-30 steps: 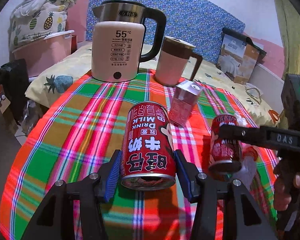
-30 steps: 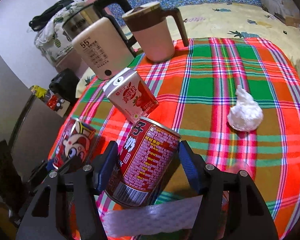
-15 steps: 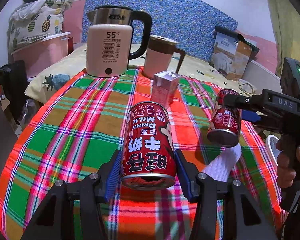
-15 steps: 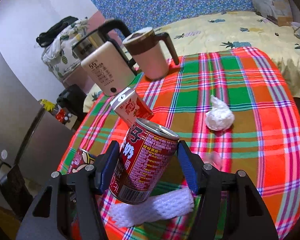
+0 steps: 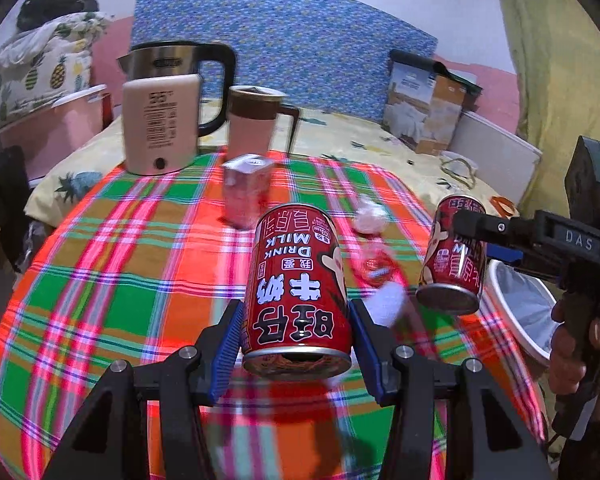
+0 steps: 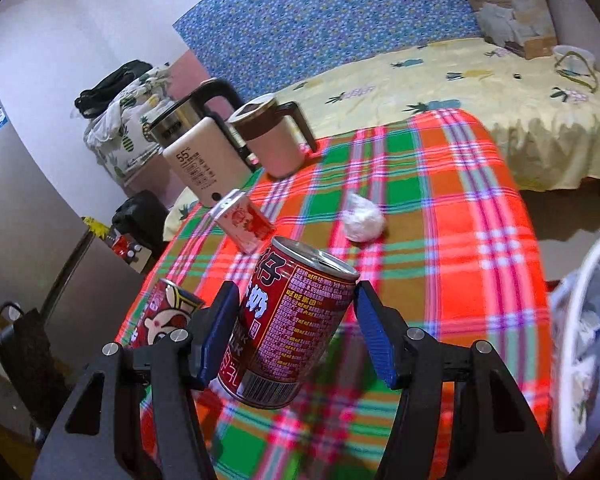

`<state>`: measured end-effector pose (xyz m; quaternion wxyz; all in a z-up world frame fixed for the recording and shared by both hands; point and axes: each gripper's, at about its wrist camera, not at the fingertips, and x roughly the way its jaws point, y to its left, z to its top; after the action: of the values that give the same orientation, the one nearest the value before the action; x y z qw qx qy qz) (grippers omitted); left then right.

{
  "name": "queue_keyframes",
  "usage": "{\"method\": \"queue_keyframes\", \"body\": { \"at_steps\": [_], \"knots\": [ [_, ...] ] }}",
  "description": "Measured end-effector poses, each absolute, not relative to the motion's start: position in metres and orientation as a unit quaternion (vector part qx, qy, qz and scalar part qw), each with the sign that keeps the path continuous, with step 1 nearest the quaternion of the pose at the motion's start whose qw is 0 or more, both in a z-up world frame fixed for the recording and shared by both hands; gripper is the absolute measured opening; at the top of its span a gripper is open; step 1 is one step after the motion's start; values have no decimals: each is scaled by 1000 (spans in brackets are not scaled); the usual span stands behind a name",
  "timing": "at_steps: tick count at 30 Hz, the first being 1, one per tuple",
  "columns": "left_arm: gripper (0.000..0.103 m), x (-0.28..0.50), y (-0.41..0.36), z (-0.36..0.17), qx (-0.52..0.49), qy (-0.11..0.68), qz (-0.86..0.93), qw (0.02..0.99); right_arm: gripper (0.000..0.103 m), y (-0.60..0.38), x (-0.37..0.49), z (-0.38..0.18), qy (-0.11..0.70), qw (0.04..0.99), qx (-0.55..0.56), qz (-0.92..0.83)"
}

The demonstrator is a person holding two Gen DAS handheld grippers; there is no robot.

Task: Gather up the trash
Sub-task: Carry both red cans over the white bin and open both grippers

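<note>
My left gripper (image 5: 296, 334) has its blue pads pressed against the sides of a red milk drink can (image 5: 296, 292), which I hold clear above the plaid tablecloth (image 5: 112, 280), near its front edge. My right gripper (image 6: 294, 330) pinches a second red milk can (image 6: 288, 324), tilted with its opened top leaning away from me. In the left wrist view that same can (image 5: 454, 256) hangs in the air at the tablecloth's right edge, just beside the white-lined trash bin (image 5: 520, 304) standing off the table on that side. In the right wrist view, the bin's rim (image 6: 568, 320) shows at the right with some trash inside.

A small pink drink carton (image 6: 244, 220) stands toward the middle of the cloth. A crumpled white tissue ball (image 6: 362, 220) lies to its right, well apart from it. Closer to my cans, a white foam strip (image 5: 388, 300) lies on the cloth, partly blurred, with a small reddish wrapper (image 5: 374, 266) just behind it.

At the far left corner of the cloth stand a cream electric kettle (image 5: 162, 124) and, just beside it, a pink lidded mug (image 5: 252, 128) with a dark handle.
</note>
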<state>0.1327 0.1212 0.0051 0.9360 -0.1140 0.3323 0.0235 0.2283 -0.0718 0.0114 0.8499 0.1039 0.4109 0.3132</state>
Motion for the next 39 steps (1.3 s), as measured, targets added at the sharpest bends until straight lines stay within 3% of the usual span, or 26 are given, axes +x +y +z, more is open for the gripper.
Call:
{"method": "queue_keyframes", "body": {
  "at_steps": [24,39],
  "knots": [
    [52,195,-62,12,-52,349,-141,925,61,-252,217,7,384,895,162,160],
    [52,233,-156,-9,-24,373,-228,899,61,-314,214,-20,413,895,150,79]
  ]
}}
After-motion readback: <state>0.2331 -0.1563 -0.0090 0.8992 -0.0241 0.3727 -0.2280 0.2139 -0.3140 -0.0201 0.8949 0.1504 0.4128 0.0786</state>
